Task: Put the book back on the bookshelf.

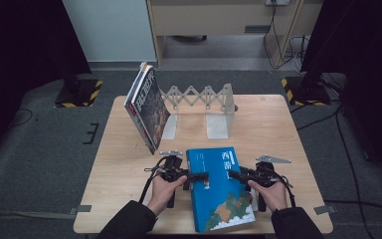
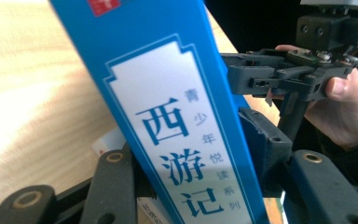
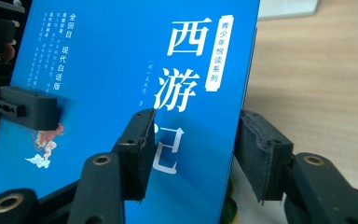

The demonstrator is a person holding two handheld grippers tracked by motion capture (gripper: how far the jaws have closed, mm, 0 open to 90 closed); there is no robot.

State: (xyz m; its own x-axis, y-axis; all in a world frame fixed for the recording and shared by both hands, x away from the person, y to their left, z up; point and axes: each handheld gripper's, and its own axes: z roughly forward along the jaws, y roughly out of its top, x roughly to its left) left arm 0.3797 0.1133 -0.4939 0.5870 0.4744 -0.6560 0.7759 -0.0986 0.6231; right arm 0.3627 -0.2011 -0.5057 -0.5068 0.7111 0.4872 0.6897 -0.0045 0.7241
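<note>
Gripping the blue book from both sides, low centre of the high view

I am holding the blue book (image 1: 219, 189) on the wooden tabletop (image 1: 119, 189) between my two hands: the left gripper (image 1: 202, 176) is pinching its spine edge, with the fingers (image 2: 114, 182) clamped on either side of the spine in the left gripper view, and the right gripper (image 1: 234, 174) is biting the opposite long edge, its fingers (image 3: 137, 149) straddling the cover and page block, though I cannot tell whether both pads are pressing yet. My worry is that the right-hand bite is thin and may catch only the cover, so the book could fan open or twist and drop. At the upper centre, the bookend rack (image 1: 201, 102) with the leaning magazines (image 1: 146, 107) could get knocked if I am swinging the book in carelessly.
</note>
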